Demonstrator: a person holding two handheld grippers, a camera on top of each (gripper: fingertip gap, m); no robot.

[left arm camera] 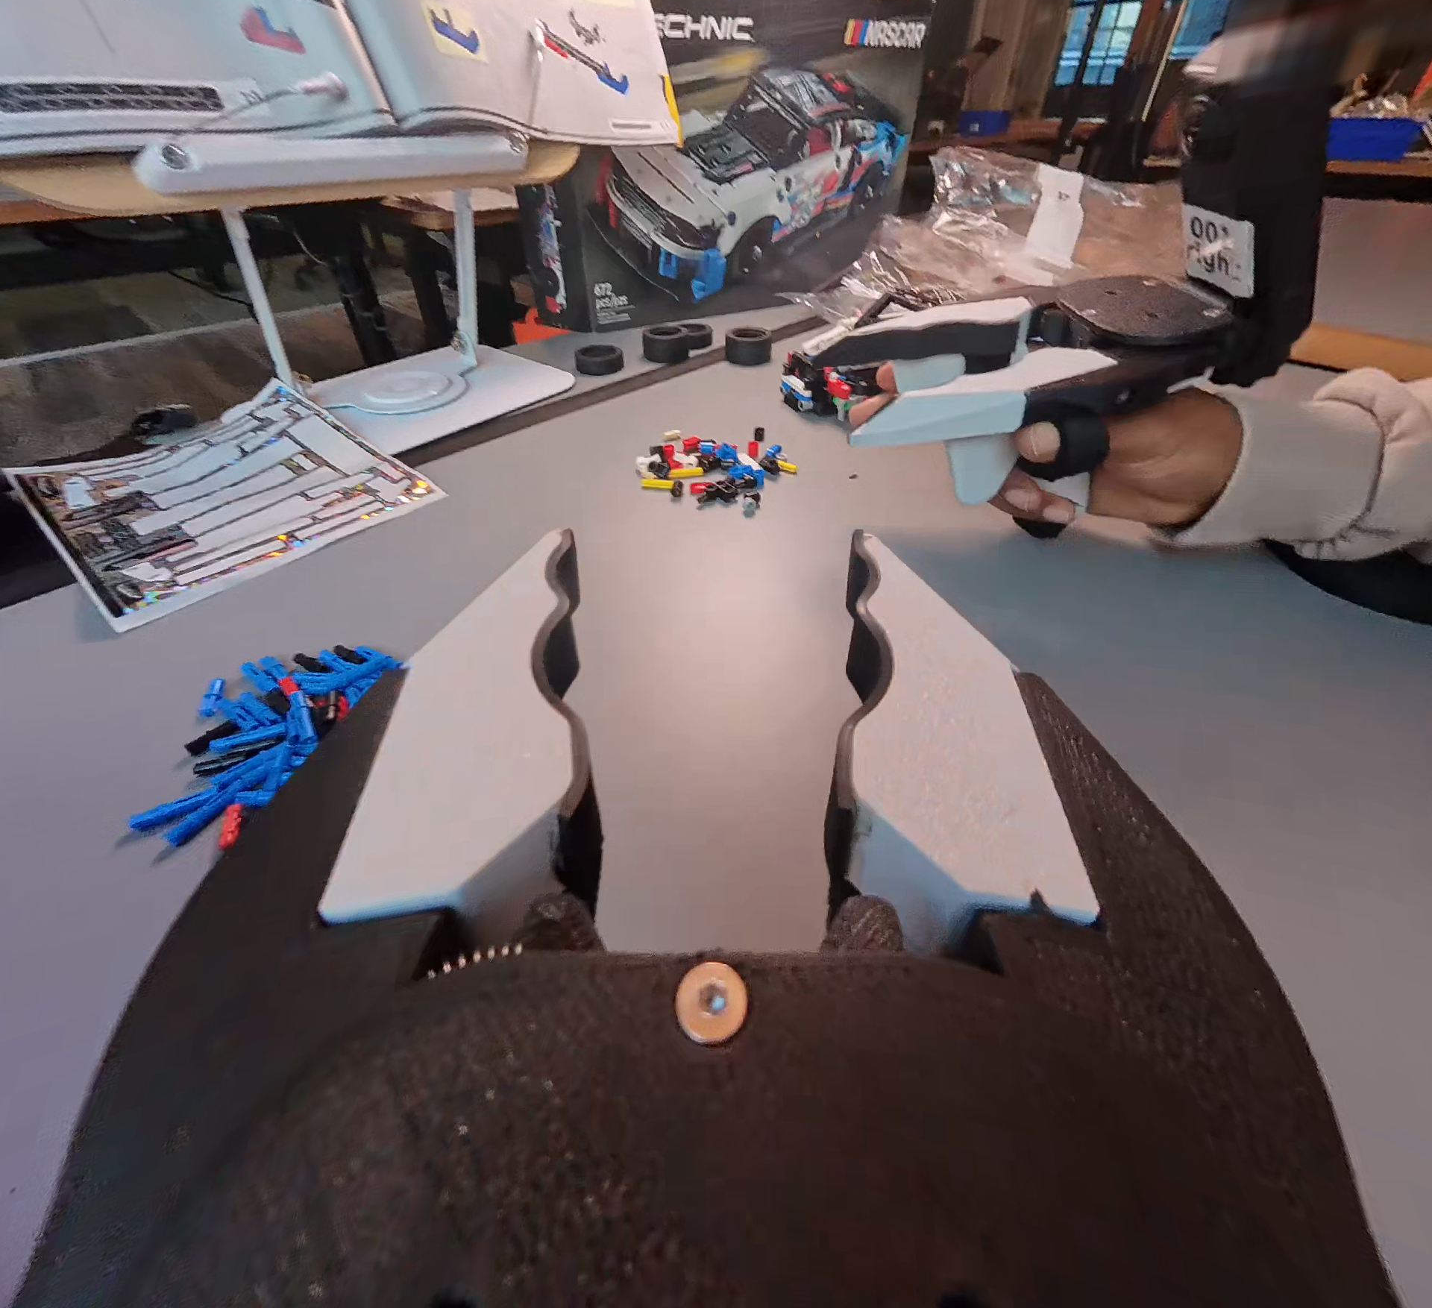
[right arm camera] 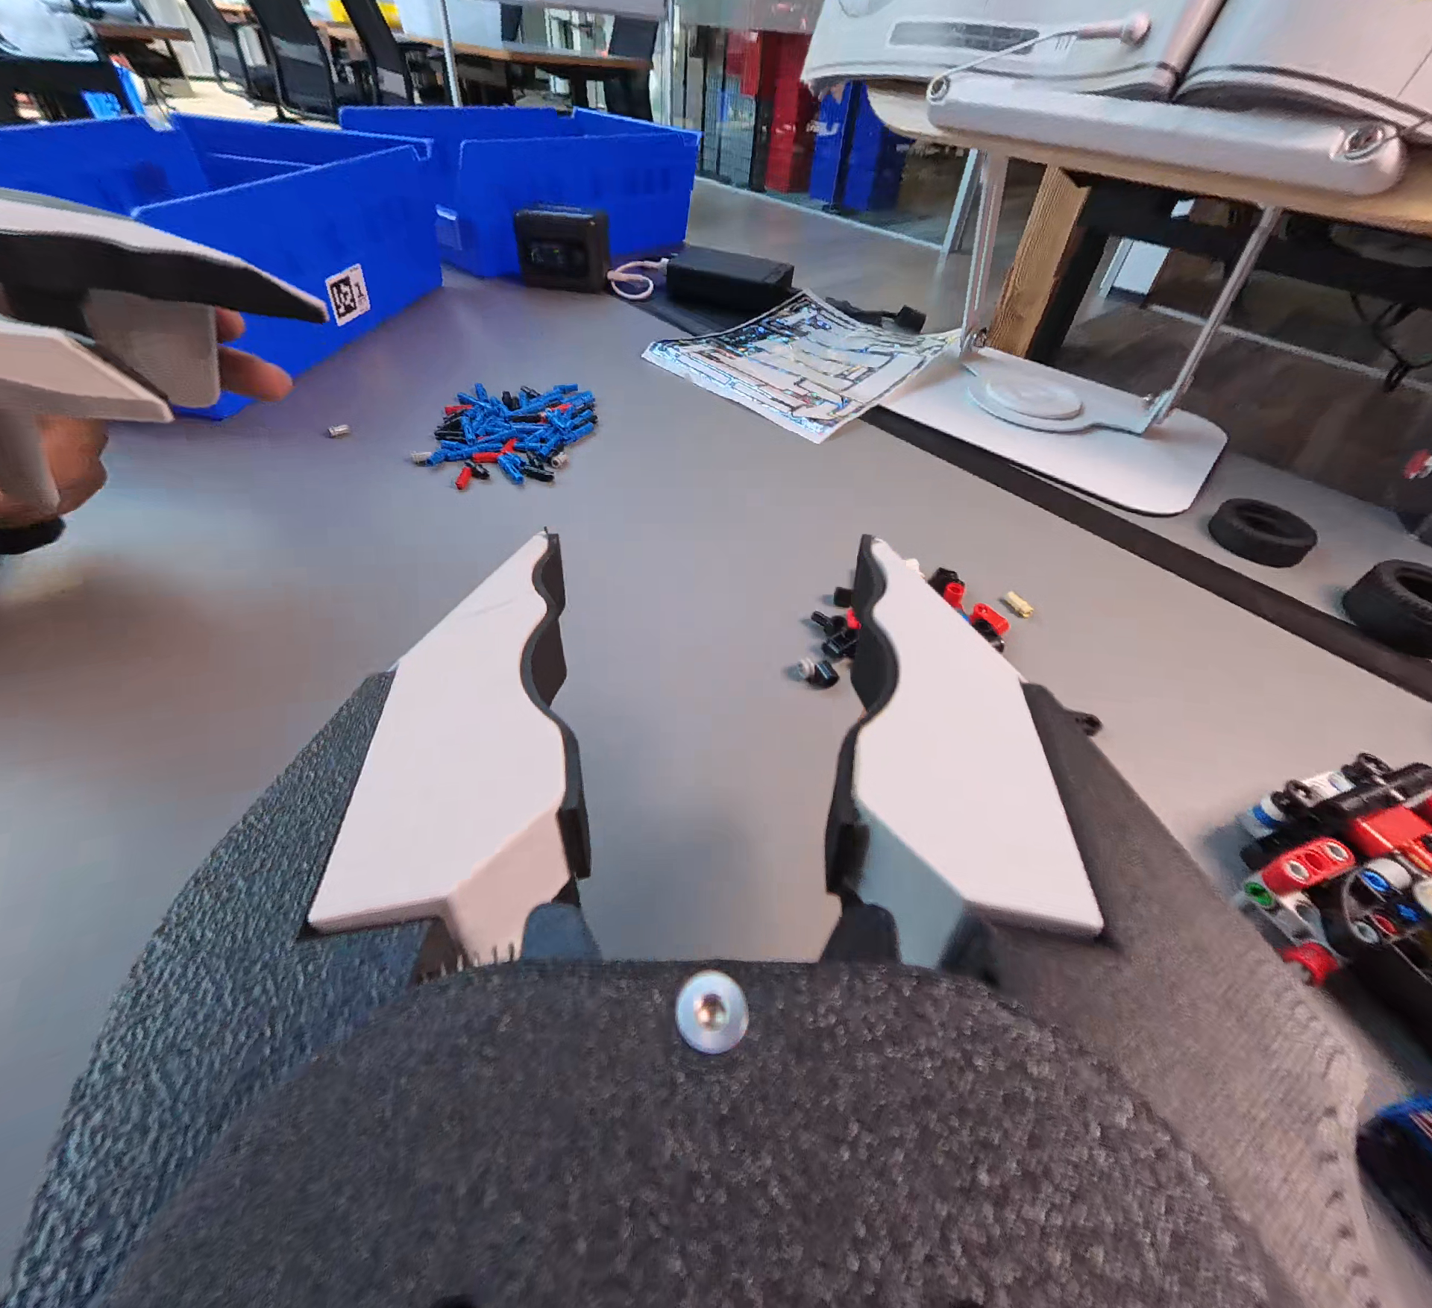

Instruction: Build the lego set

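Note:
My left gripper [left arm camera: 710, 550] is open and empty over bare grey table [left arm camera: 1085, 728]. A pile of blue, black and red pins [left arm camera: 263, 728] lies just left of it and also shows in the right wrist view [right arm camera: 511, 434]. A mixed pile of small parts [left arm camera: 713, 465] lies ahead. My right gripper [right arm camera: 705, 550] is open and empty, with the mixed parts [right arm camera: 829, 639] beside and partly behind its right finger. The part-built car [right arm camera: 1356, 860] sits to its right. In the left wrist view the right gripper [left arm camera: 833, 391] is in front of the car [left arm camera: 806, 380].
An instruction booklet [left arm camera: 310, 16] rests on a white stand [left arm camera: 434, 387]. A sticker sheet [left arm camera: 217, 496], three black tyres [left arm camera: 674, 341], the set's box [left arm camera: 736, 171] and plastic bags [left arm camera: 1007, 225] lie at the back. Blue bins [right arm camera: 310, 217] stand far left of the right gripper. My left tips are about 35 cm from the part-built car [right arm camera: 1356, 860], my right tips only 15 cm. Seen from the left wrist view [left arm camera: 830, 380] as well.

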